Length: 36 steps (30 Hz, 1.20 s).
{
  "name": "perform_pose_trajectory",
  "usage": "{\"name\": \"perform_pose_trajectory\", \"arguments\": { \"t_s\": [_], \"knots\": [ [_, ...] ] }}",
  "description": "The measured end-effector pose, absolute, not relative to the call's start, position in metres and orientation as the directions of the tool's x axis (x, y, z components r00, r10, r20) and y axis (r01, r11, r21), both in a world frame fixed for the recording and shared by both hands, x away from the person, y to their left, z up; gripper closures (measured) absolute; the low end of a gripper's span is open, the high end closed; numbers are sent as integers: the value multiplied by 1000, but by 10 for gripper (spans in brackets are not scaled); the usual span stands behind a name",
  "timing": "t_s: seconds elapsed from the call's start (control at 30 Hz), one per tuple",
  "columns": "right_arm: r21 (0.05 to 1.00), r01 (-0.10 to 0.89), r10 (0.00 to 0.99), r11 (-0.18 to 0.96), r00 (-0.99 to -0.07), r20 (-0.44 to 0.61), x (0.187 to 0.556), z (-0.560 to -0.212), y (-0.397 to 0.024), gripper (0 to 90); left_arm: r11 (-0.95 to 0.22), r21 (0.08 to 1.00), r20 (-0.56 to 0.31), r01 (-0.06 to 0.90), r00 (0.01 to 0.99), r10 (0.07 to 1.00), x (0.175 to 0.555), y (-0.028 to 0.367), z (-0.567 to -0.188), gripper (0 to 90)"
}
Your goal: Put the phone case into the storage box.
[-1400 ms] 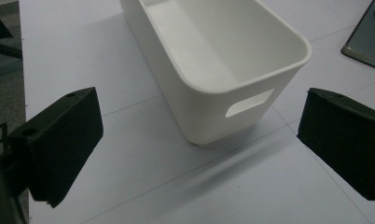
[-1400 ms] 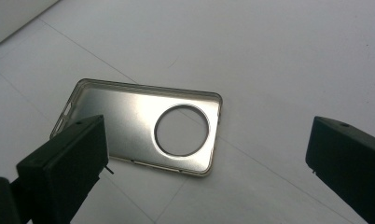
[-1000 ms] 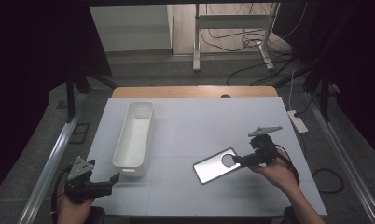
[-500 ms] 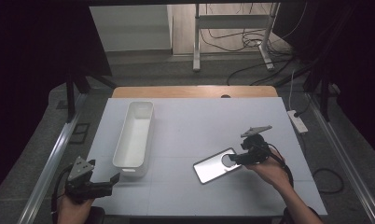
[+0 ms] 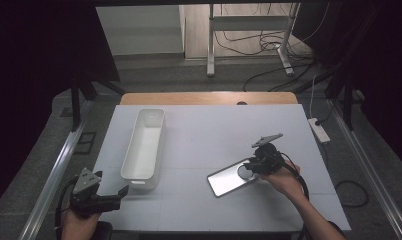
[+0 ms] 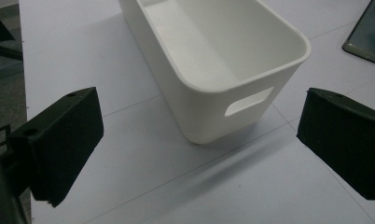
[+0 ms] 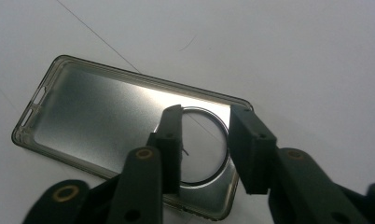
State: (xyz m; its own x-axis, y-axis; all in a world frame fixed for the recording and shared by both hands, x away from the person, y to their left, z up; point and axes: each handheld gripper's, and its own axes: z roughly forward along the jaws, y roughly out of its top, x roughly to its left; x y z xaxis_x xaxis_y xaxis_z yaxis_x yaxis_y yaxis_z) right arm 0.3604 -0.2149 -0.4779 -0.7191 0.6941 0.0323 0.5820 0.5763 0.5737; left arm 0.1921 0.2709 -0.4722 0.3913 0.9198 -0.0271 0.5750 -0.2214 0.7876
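Closing on the phone case (image 7: 125, 140), the right tool (image 7: 204, 144) has just been narrowing its jaws over the circular cutout, pads not yet visibly pinching. Case lies flat on the bench (image 5: 199, 135), unlifted. Left tool (image 6: 195, 154) waits spread before the empty white bin (image 6: 213, 60).

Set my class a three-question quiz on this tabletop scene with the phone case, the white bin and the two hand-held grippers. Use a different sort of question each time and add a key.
1. True or false: the white bin has something in it.
2. Which gripper is at the phone case? A. left gripper B. right gripper
3. Fill in: the case has a large ____ hole at the end where the gripper is.

Key:
1. False; its inside is bare.
2. B; its jaws have just been closing, one over the hole and one at the case's end edge.
3. Round.
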Motion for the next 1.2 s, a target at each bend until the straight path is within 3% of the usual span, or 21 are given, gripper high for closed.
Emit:
{"name": "perform_pose_trajectory", "arguments": {
  "t_s": [0.27, 1.2],
  "knots": [
    [561, 575, 674, 595, -738, 42, 367, -483, -208, 886, -224, 786, -24, 576, 392, 920, 192, 271, -472, 12],
    [533, 588, 691, 608, -722, 9, 388, -502, -188, 897, -233, 783, -19, 576, 396, 918, 193, 270, -472, 15]
  ]
}}
